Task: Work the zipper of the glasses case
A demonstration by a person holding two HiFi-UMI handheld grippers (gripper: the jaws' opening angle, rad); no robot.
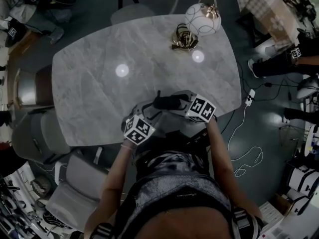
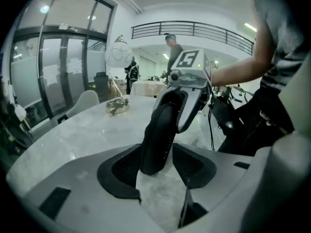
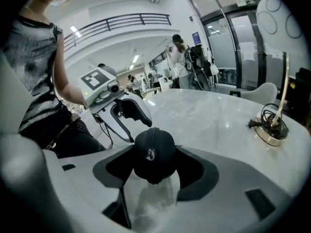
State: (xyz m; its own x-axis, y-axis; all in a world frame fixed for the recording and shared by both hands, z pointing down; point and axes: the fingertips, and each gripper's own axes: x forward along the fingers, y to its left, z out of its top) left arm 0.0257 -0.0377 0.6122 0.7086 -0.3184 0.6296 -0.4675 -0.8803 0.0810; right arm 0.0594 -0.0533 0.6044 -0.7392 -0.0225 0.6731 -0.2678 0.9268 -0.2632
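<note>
Here, one grey marble table (image 1: 99, 83) fills the middle of the head view. It carries one lamp (image 1: 202, 19) with a white globe shade, which stands at the far edge on a ring-shaped brass base.

Two grippers meet over the table's near edge, one from each side, and both point down toward the surface. The right gripper (image 3: 154, 174) is clenched on one end of the single black glasses case (image 3: 154, 152). Its two dark pads press against the rounded end on either side.

The left gripper (image 2: 156, 174) has the opposite end of the case standing between its jaws. They look released: a sliver of marble seems to show between the case and the pad on the right of the left gripper view, though the dim picture leaves that uncertain.

The case bridges the two grippers, near the middle of the near edge. One zip line runs over its rounded end, where one small metal zipper pull (image 3: 150, 154) hangs facing the right gripper's camera.
</note>
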